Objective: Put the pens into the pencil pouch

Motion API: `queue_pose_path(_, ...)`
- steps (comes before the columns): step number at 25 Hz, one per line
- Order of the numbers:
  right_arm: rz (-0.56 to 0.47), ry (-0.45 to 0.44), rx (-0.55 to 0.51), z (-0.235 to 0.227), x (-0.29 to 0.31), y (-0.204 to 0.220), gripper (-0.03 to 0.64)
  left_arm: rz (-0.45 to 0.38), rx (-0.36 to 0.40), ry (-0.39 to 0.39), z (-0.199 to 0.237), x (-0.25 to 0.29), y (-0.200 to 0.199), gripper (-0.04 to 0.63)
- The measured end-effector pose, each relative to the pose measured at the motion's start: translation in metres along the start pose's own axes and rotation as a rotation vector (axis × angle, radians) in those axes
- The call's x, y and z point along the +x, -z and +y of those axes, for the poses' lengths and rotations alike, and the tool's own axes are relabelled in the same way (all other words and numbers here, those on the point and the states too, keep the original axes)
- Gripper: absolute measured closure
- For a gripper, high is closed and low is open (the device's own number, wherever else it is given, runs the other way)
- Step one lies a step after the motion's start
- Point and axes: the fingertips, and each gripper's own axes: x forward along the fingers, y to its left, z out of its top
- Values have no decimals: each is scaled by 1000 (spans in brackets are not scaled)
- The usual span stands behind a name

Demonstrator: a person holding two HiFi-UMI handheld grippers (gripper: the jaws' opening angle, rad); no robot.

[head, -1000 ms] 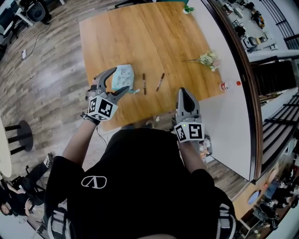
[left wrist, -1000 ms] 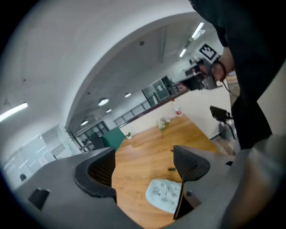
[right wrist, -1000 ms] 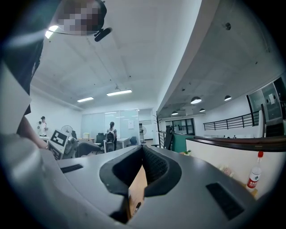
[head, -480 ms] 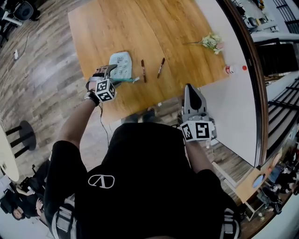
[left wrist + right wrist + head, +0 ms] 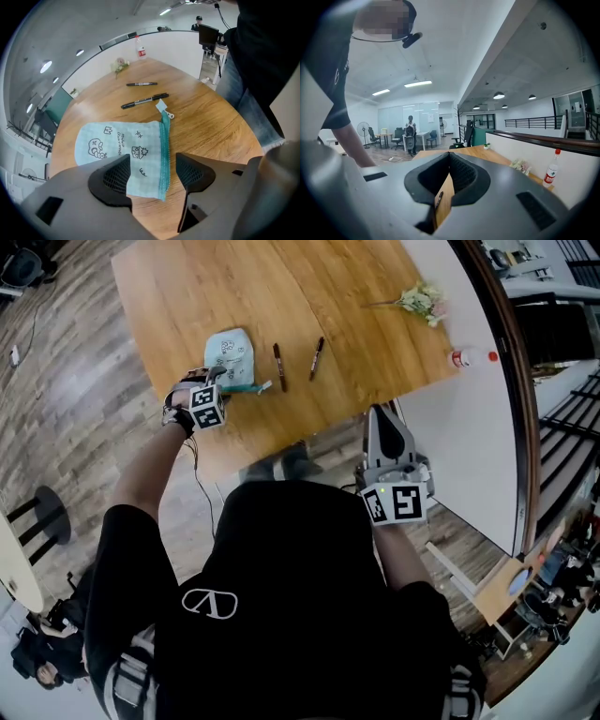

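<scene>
Left tool (image 5: 153,161), jaws just closing yet apart astride the pouch (image 5: 117,140) near the tabletop (image 5: 206,117) edge, could pinch both layers shut; right tool (image 5: 449,161) clamped empty.

Pens: two counted, the left pen (image 5: 278,367) and the right pen (image 5: 317,358), as seen in the head view.
Pencil pouch (image 5: 231,357): one.
Table (image 5: 309,287): one, wooden.
Flower sprig (image 5: 417,302): one.
Bottle (image 5: 469,357): one, red-capped.
Grippers: two, the left gripper (image 5: 218,381) and the right gripper (image 5: 380,416).
Stool (image 5: 42,512): one, on the floor.
</scene>
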Motion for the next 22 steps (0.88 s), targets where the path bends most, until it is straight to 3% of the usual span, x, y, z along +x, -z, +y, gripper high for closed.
queue_pose_path(6, 9, 0, 4, 2, -1, 4, 623, 34, 4, 41, -5, 6, -1, 536)
queue_pose_path(12, 3, -6, 7, 2, -1, 3, 623, 22, -58, 78, -6, 2, -4, 569)
queue_pose_path(16, -9, -1, 22, 0, -2, 0, 623, -44, -210, 79, 9, -18, -16, 574)
queue_pose_path(22, -47, -7, 41, -6, 2, -11, 623, -236, -494, 46, 50, -74, -46, 577)
